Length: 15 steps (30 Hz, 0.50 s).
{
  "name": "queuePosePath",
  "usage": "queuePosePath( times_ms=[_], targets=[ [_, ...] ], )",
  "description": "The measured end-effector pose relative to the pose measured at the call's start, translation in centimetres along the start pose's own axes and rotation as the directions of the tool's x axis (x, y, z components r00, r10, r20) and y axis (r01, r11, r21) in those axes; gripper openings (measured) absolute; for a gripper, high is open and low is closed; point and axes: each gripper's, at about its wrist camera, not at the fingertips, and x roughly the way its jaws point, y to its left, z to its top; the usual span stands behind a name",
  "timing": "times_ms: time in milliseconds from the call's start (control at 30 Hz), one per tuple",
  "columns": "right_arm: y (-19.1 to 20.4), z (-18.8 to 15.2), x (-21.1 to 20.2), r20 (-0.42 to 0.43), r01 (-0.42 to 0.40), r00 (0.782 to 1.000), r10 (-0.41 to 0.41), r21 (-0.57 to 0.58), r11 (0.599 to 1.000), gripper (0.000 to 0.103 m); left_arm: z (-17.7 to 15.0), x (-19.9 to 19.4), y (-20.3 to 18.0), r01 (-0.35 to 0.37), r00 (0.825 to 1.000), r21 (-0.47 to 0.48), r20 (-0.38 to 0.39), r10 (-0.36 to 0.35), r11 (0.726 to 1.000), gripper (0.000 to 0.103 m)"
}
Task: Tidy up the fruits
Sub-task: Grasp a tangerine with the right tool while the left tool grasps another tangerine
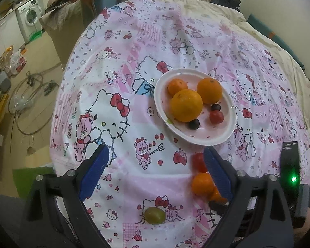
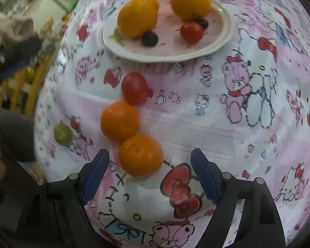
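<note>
Both claws gape empty; the right gripper (image 2: 149,172) lines up on the nearest tangerine (image 2: 140,155), plate (image 2: 227,26) at twelve o'clock, probably its target.

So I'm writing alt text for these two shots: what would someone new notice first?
Probably the white plate mid-bedspread, holding three oranges, two dark grapes and a red tomato. Next, the loose fruit on the Hello Kitty sheet: a red tomato, two small oranges touching in a line, and a green grape apart to their left. Both hand-held grippers, left and right, are open.
</note>
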Motion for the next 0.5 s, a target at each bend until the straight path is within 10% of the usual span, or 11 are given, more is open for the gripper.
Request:
queuePosePath(
  times_ms=[133, 267, 500],
  targets=[
    [1.1, 0.1, 0.6, 0.002, 0.036, 0.999, -0.036, -0.07, 0.997, 0.076, -0.1, 0.3, -0.2, 0.003, 1.0, 0.005, -0.015, -0.003, 1.0, 0.091],
    [1.5, -0.1, 0.9, 0.006, 0.028, 1.0, -0.028, -0.102, 0.994, 0.044, -0.1, 0.8, -0.3, -0.005, 1.0, 0.011, -0.026, 0.005, 1.0, 0.091],
    [-0.5, -0.4, -1.8, 0.042, -0.047, 0.998, 0.048, -0.025, 0.999, 0.044, -1.1, 1.4, -1.3, -0.012, 0.999, 0.066, -0.042, 0.015, 0.998, 0.091]
  ],
)
